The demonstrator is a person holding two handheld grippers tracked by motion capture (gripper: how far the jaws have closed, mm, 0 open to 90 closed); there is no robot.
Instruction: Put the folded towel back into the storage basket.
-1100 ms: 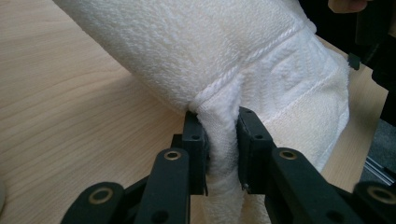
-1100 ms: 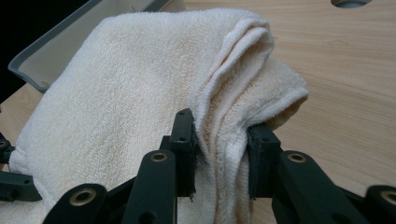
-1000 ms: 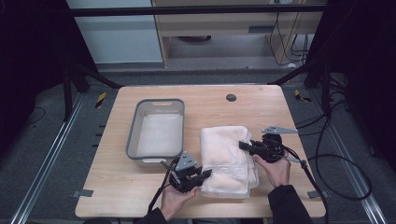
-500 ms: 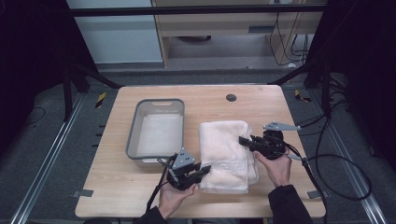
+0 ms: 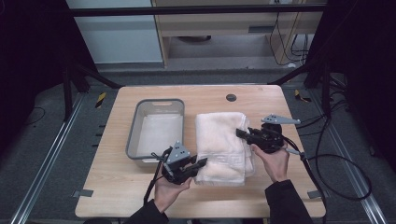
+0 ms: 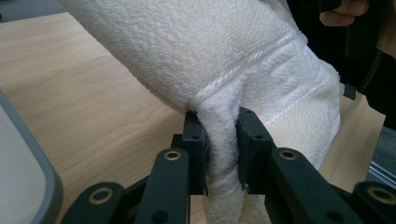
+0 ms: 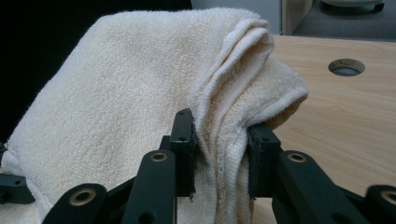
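Observation:
A folded cream towel (image 5: pixel 222 142) lies lengthwise on the wooden table (image 5: pixel 116 191), right of a grey bin. My left gripper (image 5: pixel 201 163) is shut on the towel's near left corner; in the left gripper view the towel (image 6: pixel 224 60) bunches between the black jaws of the left gripper (image 6: pixel 222 154) and hangs lifted off the wood. My right gripper (image 5: pixel 240 133) is shut on the towel's right edge about midway along. In the right gripper view several folded layers of the towel (image 7: pixel 140 112) stand pinched in the right gripper (image 7: pixel 219 154).
A grey plastic bin (image 5: pixel 156 133) with a pale cloth inside sits left of the towel. A round cable hole (image 5: pixel 231 97) is in the table's far side. Cables trail off the right edge. Bare wood lies near the front left.
Both grippers have risen a little with the towel's edges held, so the gripped parts lift off the table. The right gripper has drifted slightly toward the far side.

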